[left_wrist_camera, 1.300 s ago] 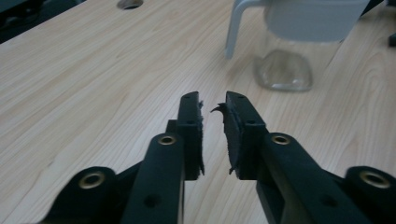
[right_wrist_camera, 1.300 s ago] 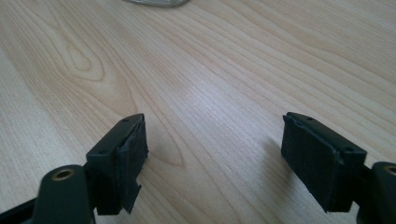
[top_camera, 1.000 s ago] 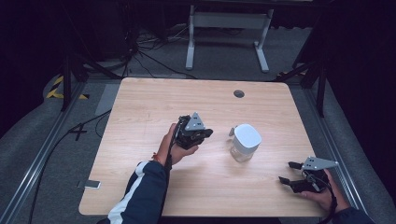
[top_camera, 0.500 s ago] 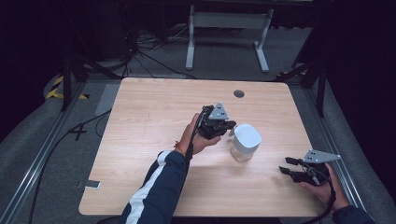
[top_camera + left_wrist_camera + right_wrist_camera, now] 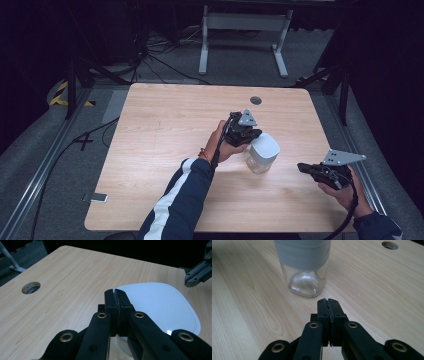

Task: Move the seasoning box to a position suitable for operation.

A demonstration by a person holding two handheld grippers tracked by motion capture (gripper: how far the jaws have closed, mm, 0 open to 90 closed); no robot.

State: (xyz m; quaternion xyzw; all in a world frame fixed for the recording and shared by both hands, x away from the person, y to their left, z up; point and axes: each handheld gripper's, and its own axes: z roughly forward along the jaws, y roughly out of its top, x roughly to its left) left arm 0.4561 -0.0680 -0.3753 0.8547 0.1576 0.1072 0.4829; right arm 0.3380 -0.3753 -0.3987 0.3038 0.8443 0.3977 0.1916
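Jar (image 5: 262, 154) with white lid (image 5: 160, 305) stands right of table (image 5: 165, 130) centre, left gripper (image 5: 252, 134) closed empty just above it, probably to press the lid, right gripper (image 5: 328, 303) having just closed empty nearby.

A clear glass jar (image 5: 262, 152) with white lid stands upright on the table (image 5: 165, 130).

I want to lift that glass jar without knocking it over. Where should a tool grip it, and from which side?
Probably the clear glass body under the white lid, approached level from the side. The jar stands upright, and the lid looks wide and flat, overhanging the glass.
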